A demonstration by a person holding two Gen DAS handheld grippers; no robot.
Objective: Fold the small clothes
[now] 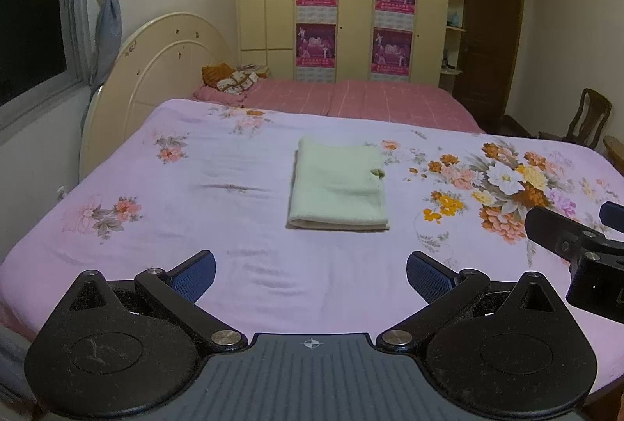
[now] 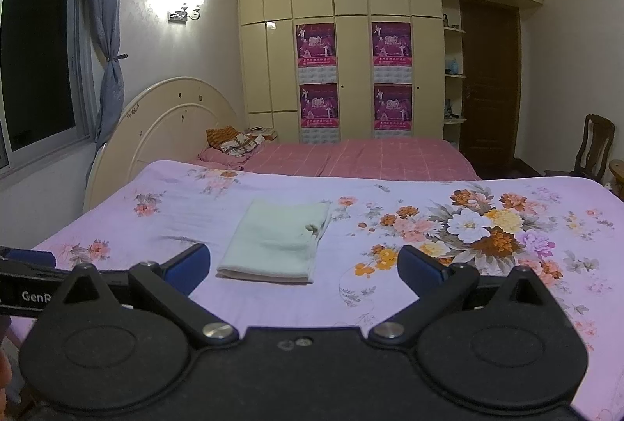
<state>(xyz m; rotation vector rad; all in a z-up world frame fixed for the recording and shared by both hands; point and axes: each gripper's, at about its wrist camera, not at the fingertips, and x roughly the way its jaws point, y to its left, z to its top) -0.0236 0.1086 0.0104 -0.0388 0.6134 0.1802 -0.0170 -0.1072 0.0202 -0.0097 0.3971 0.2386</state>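
A pale green cloth (image 1: 338, 185) lies folded into a neat rectangle in the middle of the floral lilac bedsheet (image 1: 234, 226). In the right wrist view the same folded cloth (image 2: 277, 240) sits just beyond and left of centre. My left gripper (image 1: 311, 274) hovers short of the cloth, open, with nothing between its blue pads. My right gripper (image 2: 303, 267) is also open and empty, its left finger close to the cloth's near corner. The right gripper's body (image 1: 577, 249) shows at the right edge of the left wrist view.
Beyond the lilac sheet lies a pink checked bed (image 1: 358, 99) with pillows (image 1: 230, 79) against a cream headboard (image 1: 163, 62). A wardrobe (image 1: 351, 11) with posters fills the back wall. A wooden chair (image 2: 592, 148) stands at the right, a window (image 2: 35, 62) and curtain at the left.
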